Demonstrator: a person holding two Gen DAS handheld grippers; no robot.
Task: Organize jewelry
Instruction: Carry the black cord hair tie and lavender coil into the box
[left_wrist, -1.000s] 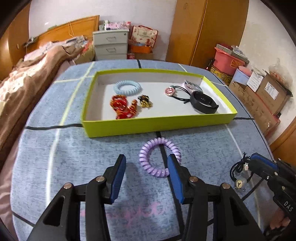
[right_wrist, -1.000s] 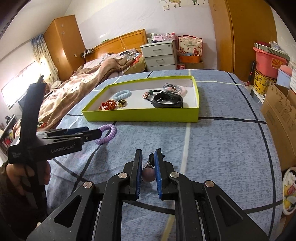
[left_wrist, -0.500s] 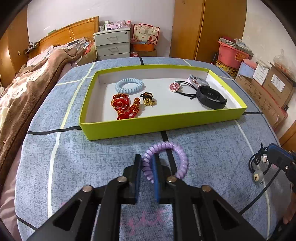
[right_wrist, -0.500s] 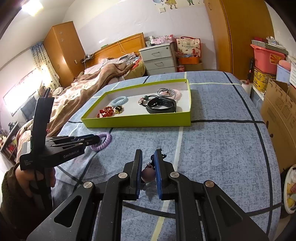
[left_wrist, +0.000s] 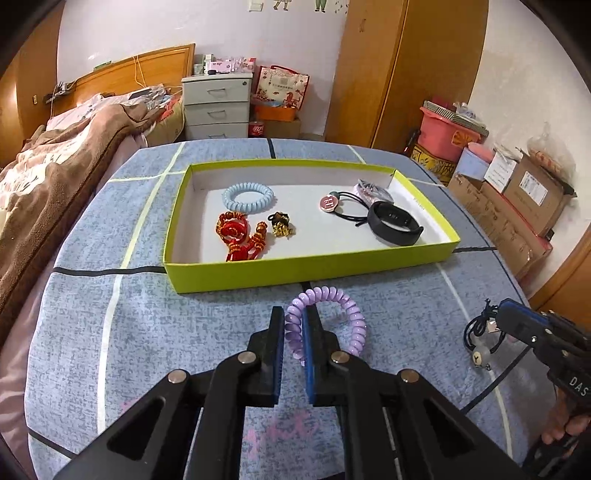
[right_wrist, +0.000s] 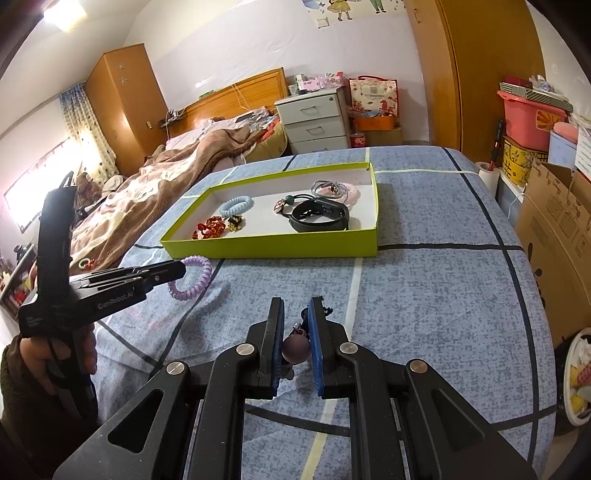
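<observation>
My left gripper (left_wrist: 293, 326) is shut on a purple coil hair tie (left_wrist: 343, 310) and holds it above the blue cloth, just in front of the lime-green tray (left_wrist: 306, 267). The same hair tie (right_wrist: 194, 278) and left gripper (right_wrist: 181, 267) show in the right wrist view. My right gripper (right_wrist: 295, 317) is shut on a black hair tie with a round bead (right_wrist: 296, 349); it also shows in the left wrist view (left_wrist: 480, 343). The tray holds a blue coil tie (left_wrist: 249, 197), a red ornament (left_wrist: 238, 236), a gold charm (left_wrist: 281, 225), a black band (left_wrist: 395, 223) and a pink-disc tie (left_wrist: 330, 203).
The blue checked tablecloth (left_wrist: 110, 332) covers the table. A bed with a brown blanket (left_wrist: 55, 177) lies left. Cardboard boxes (left_wrist: 517, 206) stand past the table's right edge. A white drawer unit (left_wrist: 216, 107) and wardrobe (left_wrist: 406, 74) stand behind.
My left gripper closed on the purple coil hair tie and raised it off the cloth. My right gripper kept its hold on the beaded tie and rose a little.
</observation>
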